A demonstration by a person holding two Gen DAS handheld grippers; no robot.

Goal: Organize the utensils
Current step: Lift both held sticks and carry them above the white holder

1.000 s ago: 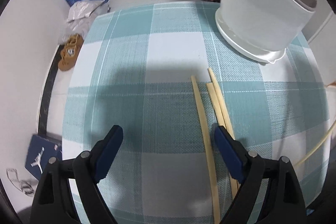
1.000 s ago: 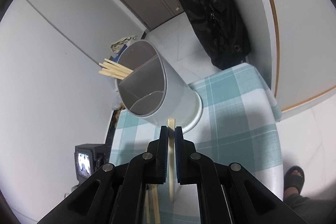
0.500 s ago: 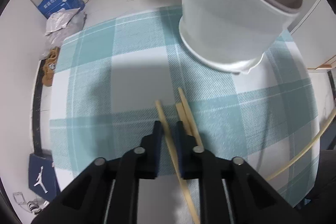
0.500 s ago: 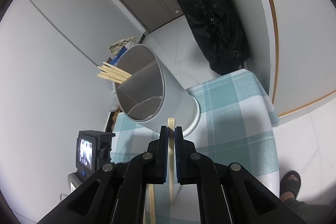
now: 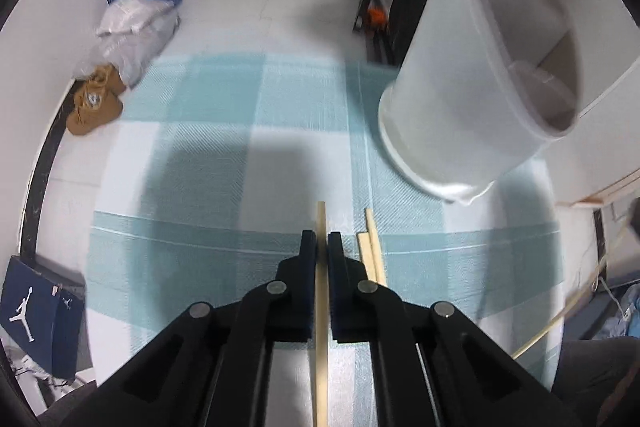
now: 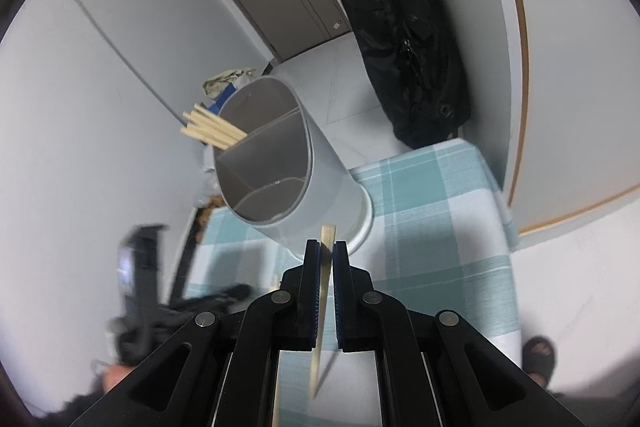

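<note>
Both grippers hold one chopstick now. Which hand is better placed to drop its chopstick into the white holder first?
Right, probably. The right gripper holds its chopstick raised before the holder opening; the left gripper is low over the tablecloth.

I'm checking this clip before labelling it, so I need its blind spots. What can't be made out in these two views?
- Left wrist view: the lower end of the chopstick in the left gripper is cut off by the bottom edge.
- Left wrist view: the utensil holder is motion-blurred; its top is cut off, so its contents are unreadable.
- Right wrist view: the black device at lower left is too blurred to identify.
- Right wrist view: the count of chopsticks in the holder is unclear; they overlap.
</note>
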